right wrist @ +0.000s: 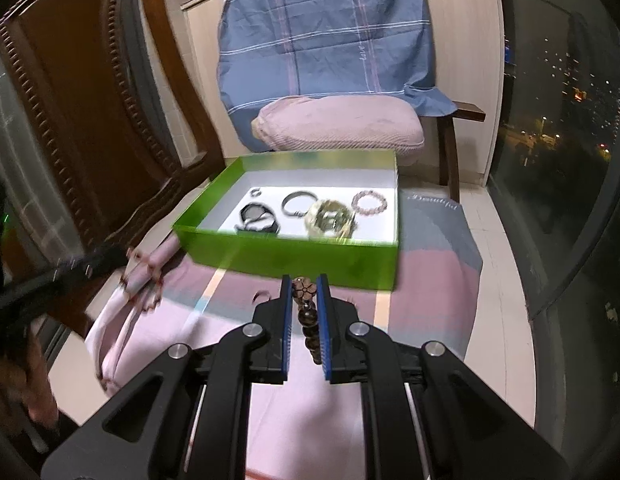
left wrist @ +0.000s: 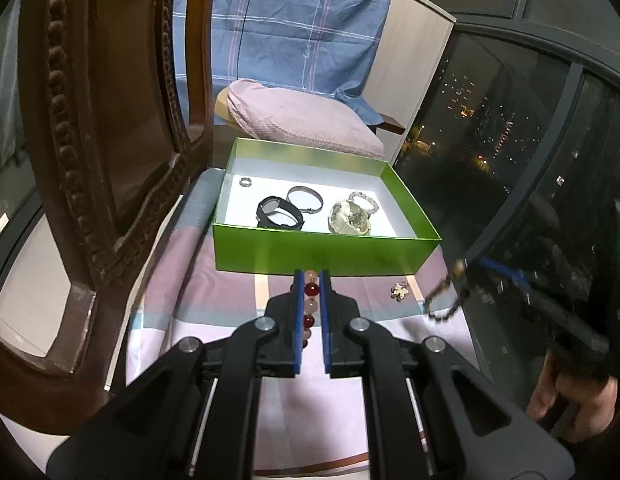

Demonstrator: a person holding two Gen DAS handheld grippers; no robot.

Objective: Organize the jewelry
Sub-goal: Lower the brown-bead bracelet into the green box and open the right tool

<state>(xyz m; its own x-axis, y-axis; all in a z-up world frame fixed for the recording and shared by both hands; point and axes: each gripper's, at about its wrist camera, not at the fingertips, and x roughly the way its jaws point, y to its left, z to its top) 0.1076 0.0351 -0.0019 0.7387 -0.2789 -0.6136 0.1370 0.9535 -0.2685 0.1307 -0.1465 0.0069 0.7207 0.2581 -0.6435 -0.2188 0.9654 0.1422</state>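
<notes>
The left gripper point(left wrist: 311, 280) pinched a red and pink bead bracelet point(left wrist: 311, 304) between its fingers, just short of the green box point(left wrist: 325, 250). The right gripper point(right wrist: 304, 284) pinched a brown bead bracelet point(right wrist: 306, 312) the same way, close to the box's near wall. Inside the box lay a small ring point(left wrist: 245, 181), a black watch point(left wrist: 278, 213), a silver bangle point(left wrist: 305, 198), a pale bracelet point(left wrist: 363, 201) and a bulky greenish piece point(left wrist: 349, 218). A small flower charm point(left wrist: 399, 290) sat on the striped cloth point(left wrist: 214, 304) near the box's right corner. A carved wooden chair point(left wrist: 90, 128) crowded the left side; a dark window point(left wrist: 529, 140) bounded the right.
</notes>
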